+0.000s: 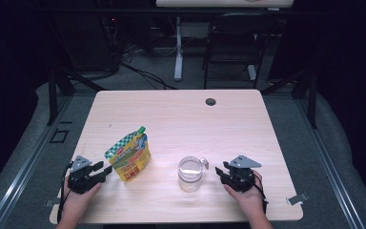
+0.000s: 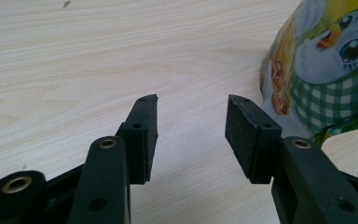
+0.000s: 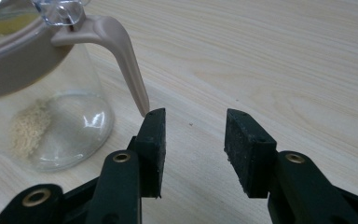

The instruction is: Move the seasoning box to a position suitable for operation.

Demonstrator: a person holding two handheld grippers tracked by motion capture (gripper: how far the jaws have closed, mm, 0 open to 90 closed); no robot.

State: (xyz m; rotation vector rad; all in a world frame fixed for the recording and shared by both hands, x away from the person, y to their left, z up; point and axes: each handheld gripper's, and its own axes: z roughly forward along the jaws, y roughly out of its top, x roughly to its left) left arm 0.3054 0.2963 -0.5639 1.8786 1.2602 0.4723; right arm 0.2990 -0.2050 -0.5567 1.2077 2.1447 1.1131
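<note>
A colourful stand-up pouch (image 1: 129,156) with a green cap and a checked pattern stands on the wooden table (image 1: 181,119), left of centre. My left gripper (image 1: 102,169) sits just left of it, open, with bare table between its jaws; the pouch (image 2: 324,65) rises at the right of the left gripper view. A clear glass jar (image 1: 190,173) with a beige rim and a clip handle stands right of centre. My right gripper (image 1: 221,172) rests just right of it, open and holding nothing. In the right gripper view the jar (image 3: 46,107) holds a little pale grain, and its handle (image 3: 121,56) points down beside my left jaw.
A round cable hole (image 1: 210,101) is in the table's far side. A small metal clip (image 1: 297,199) juts from the front right edge. Beyond the table stand a dark chair (image 1: 233,43) and a white desk leg (image 1: 178,47).
</note>
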